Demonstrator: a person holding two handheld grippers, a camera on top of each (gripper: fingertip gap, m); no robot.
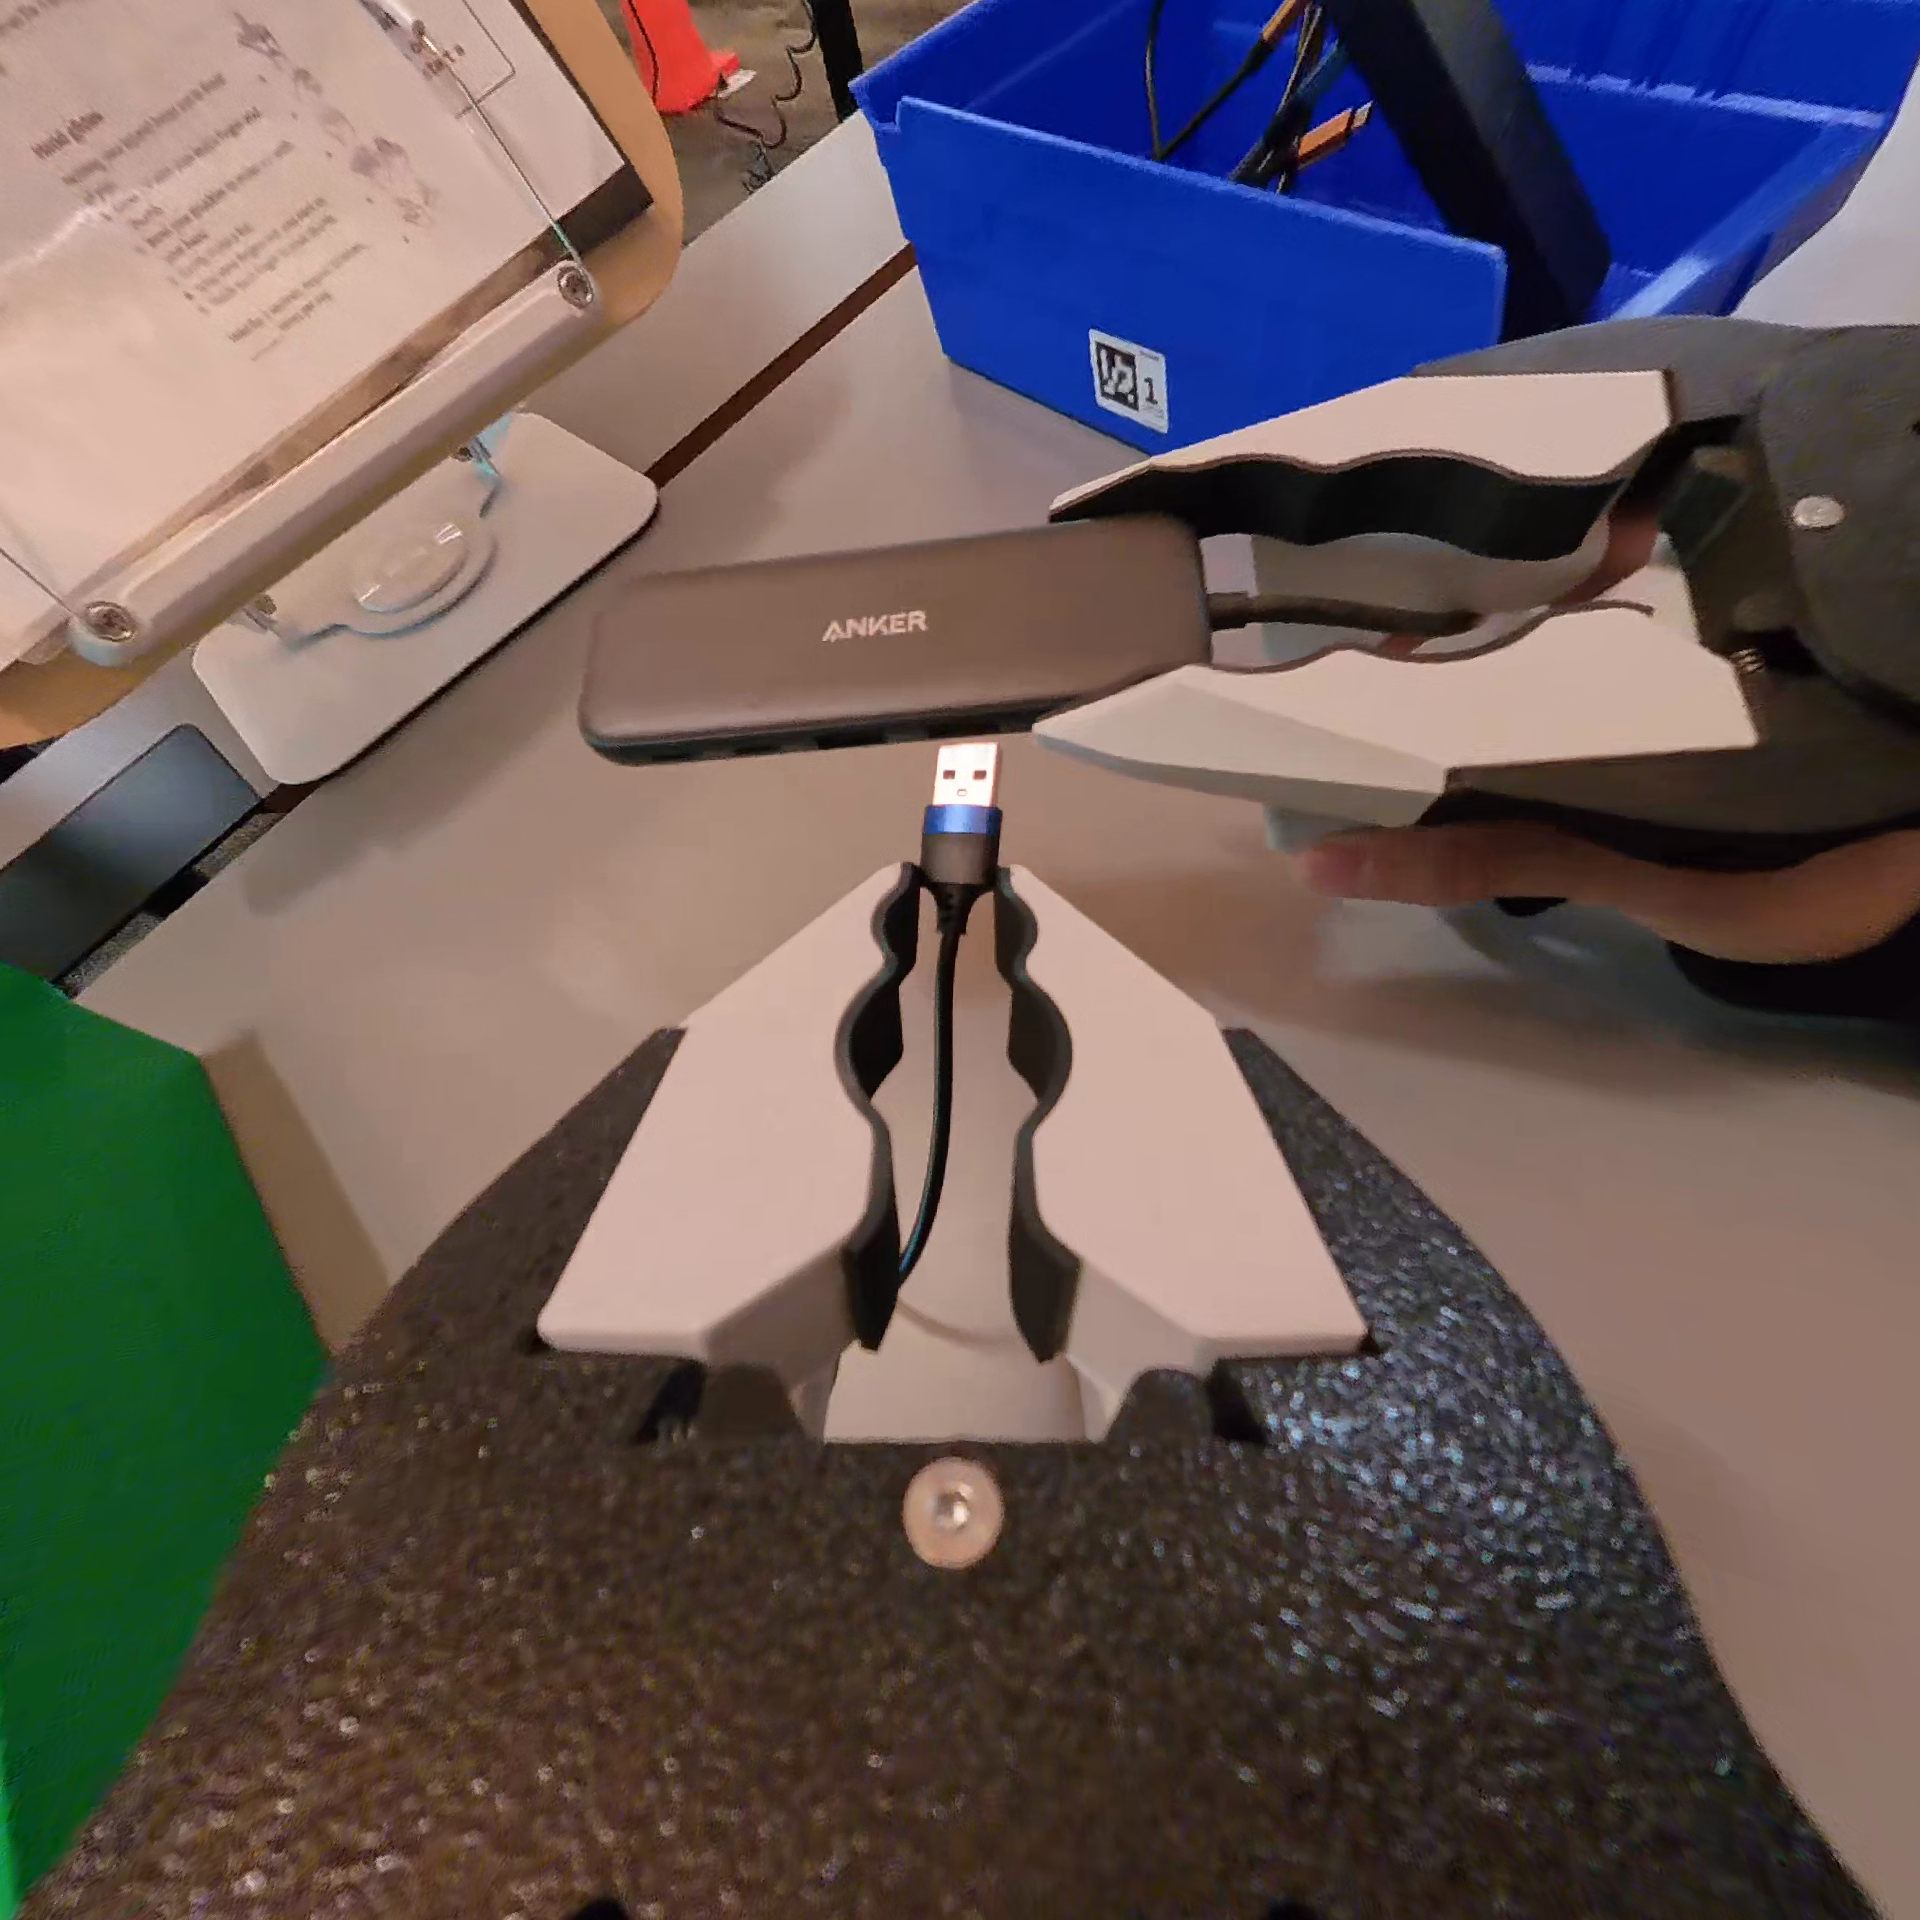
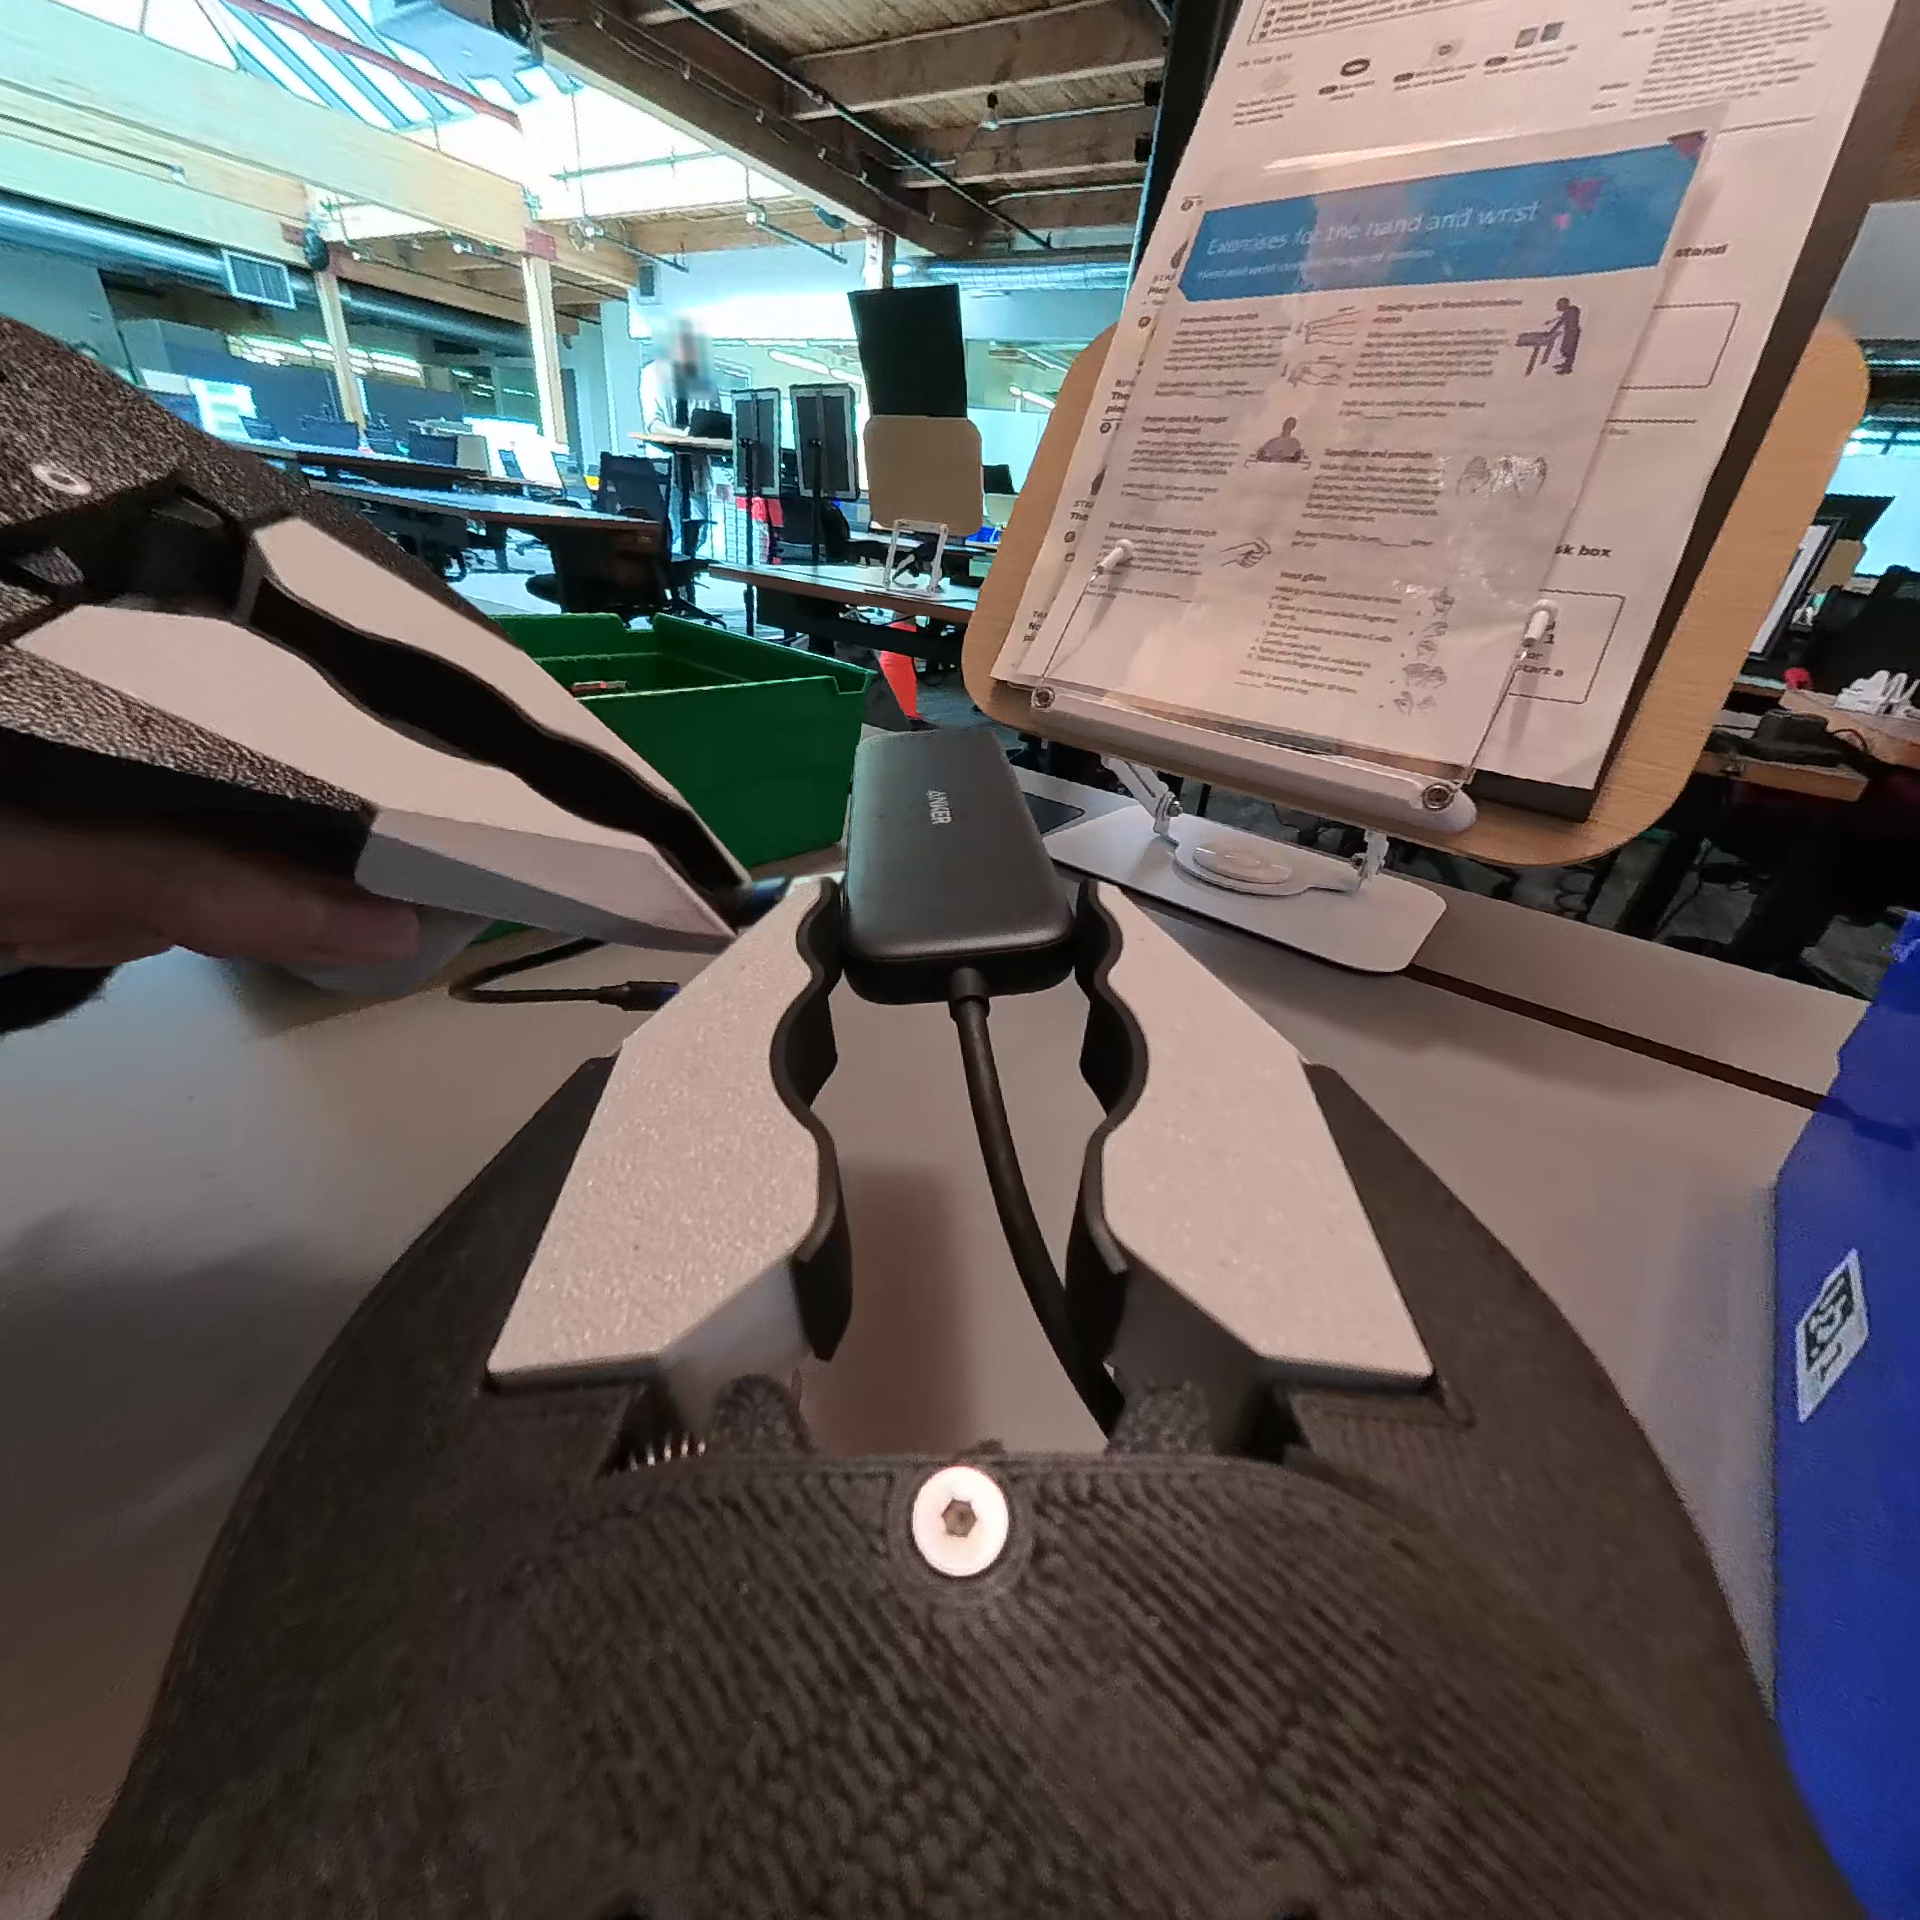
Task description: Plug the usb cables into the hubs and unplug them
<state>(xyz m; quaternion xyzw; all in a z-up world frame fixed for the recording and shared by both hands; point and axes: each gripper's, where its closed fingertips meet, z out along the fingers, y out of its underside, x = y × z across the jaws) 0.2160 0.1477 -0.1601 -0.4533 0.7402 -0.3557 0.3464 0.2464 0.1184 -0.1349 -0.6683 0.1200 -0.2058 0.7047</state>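
Note:
My left gripper (image 1: 954,883) is shut on a black USB cable (image 1: 940,1049) just behind its blue-collared plug (image 1: 964,795). The silver plug tip points at the port edge of a dark grey hub (image 1: 894,639), with a small gap between them. My right gripper (image 2: 956,914) is shut on the cable end of that hub (image 2: 951,842) and holds it above the table; it reaches in from the right in the left wrist view (image 1: 1143,613). The left gripper (image 2: 727,894) shows at the left of the right wrist view, its tips beside the hub.
A blue bin (image 1: 1195,239) with cables stands at the back right of the grey table (image 1: 1455,1195). A green bin (image 2: 717,696) stands at the left. A document stand (image 2: 1351,520) with printed sheets stands behind the hub. A loose cable end (image 2: 582,992) lies on the table.

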